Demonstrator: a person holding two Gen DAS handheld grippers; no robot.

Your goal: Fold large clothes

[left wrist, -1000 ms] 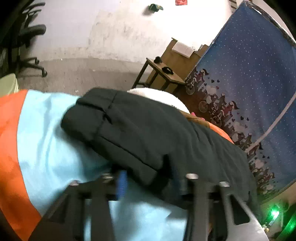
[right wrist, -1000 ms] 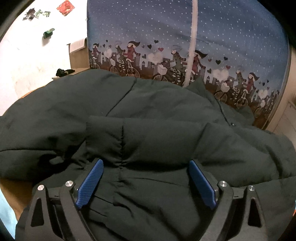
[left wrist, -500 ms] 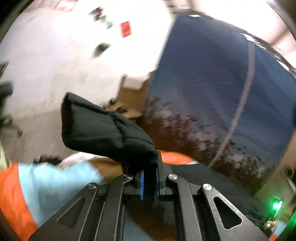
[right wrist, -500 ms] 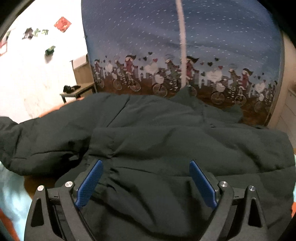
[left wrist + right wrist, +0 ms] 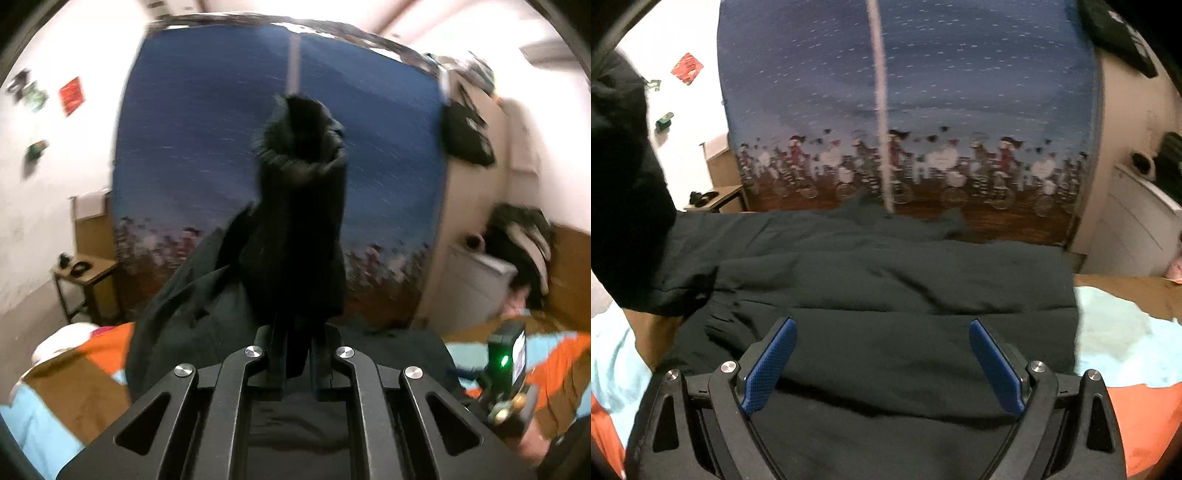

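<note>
The left tool (image 5: 295, 360), pointing nearly level, is clamped on a raised sleeve (image 5: 299, 221) of the dark jacket (image 5: 886, 295), while the right tool (image 5: 882, 363), jaws apart, tilts down over it at lower centre.

left tool (image 5: 295, 354) clamped tight; right tool (image 5: 882, 363) jaws spread wide.

no lettering, label, brand or number is legible on anything in either view.
</note>
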